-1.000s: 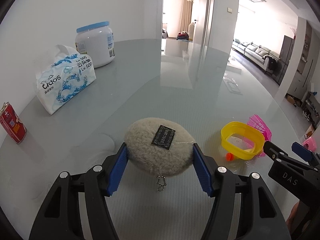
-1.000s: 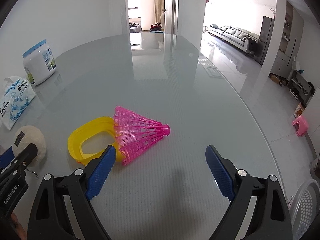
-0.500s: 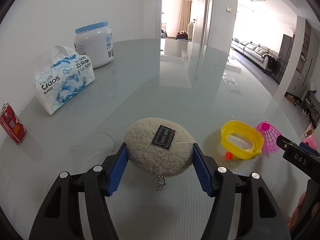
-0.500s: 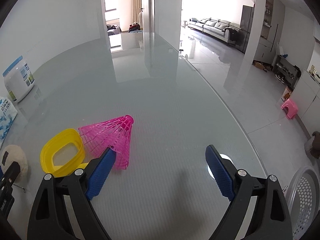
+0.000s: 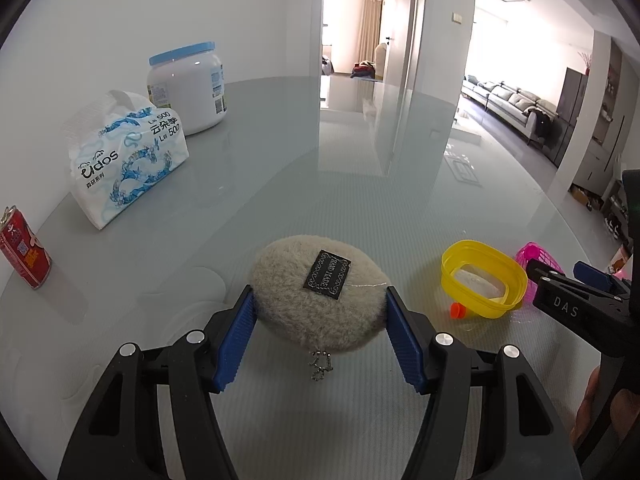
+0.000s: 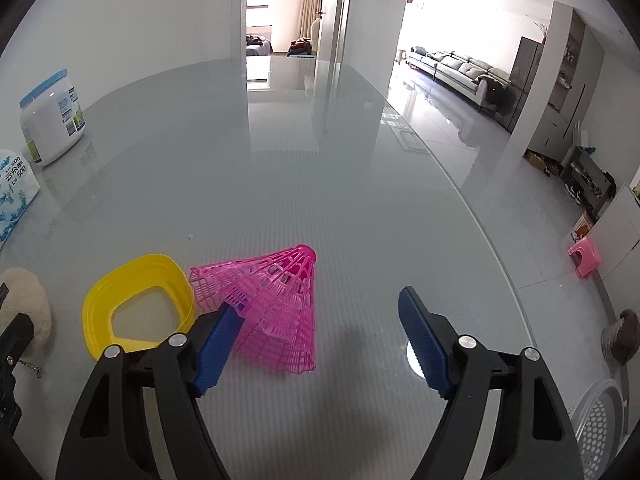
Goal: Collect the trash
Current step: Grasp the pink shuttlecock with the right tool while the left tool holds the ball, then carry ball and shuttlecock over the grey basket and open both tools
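Since half a second ago the right gripper [image 6: 320, 332] has swung back toward the pink shuttlecock [image 6: 276, 312], which now lies lower centre in the right wrist view with its knob pointing away and its wide mesh skirt toward the camera. The gripper's fingers are spread wide; the left blue pad [image 6: 218, 346] sits against the skirt's edge, while the right pad is well apart from it, over bare glass.

Just left of the shuttlecock, touching or nearly so, lies a yellow plastic ring [image 6: 136, 304], an open rounded-square rim. In the left wrist view a small orange cap [image 5: 457, 310] rests at its near edge.

The left gripper [image 5: 320, 332] has not shifted: its blue pads are pinching a fuzzy beige pouch [image 5: 316, 308] at lower centre, resting on the glass table [image 5: 360, 184]. The pouch carries a black label on top and a short bead chain hanging toward the camera.

At upper left of that view stand a white jar with a blue lid [image 5: 186, 88] and a tissue pack [image 5: 128, 160] just beside it; a red can [image 5: 24, 248] stands at the far left edge. A white perforated basket [image 6: 600, 432] shows at lower right of the right wrist view, beyond the table edge.
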